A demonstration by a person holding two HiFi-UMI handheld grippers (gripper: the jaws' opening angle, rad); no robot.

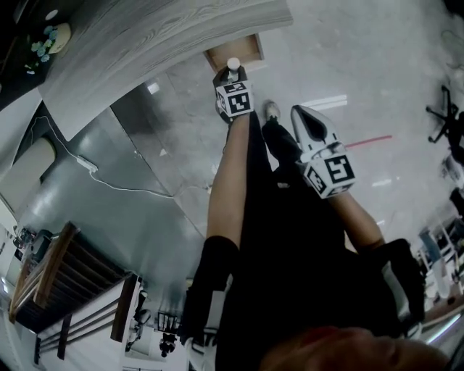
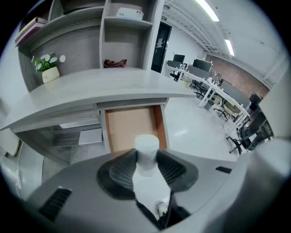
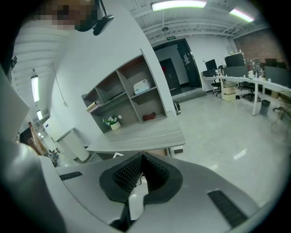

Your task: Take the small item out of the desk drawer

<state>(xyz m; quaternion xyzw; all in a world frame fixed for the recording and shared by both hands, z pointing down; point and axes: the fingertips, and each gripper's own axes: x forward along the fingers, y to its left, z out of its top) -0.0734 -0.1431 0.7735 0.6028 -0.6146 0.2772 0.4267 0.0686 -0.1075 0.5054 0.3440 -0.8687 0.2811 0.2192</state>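
My left gripper (image 2: 146, 158) is shut on a small white bottle (image 2: 146, 175). The bottle's round cap (image 2: 147, 144) sticks out past the ribbed pads. In the head view the left gripper (image 1: 233, 75) hangs just in front of the open drawer (image 1: 234, 51), with the bottle cap (image 1: 233, 64) at its tip. Under the grey wood desk (image 2: 91, 93) the drawer (image 2: 132, 127) is pulled out, and its brown bottom shows bare. My right gripper (image 3: 142, 159) is shut with nothing between its pads. It hangs to the right (image 1: 310, 124), farther from the desk (image 1: 145, 40).
Shelves (image 2: 104, 41) behind the desk carry a potted plant (image 2: 47, 68), a book, a dark red thing (image 2: 114, 63) and a white box (image 2: 129, 13). A white cable (image 1: 109, 177) trails over the shiny floor. Office chairs (image 1: 446, 116) and desks (image 2: 213, 91) stand to the right.
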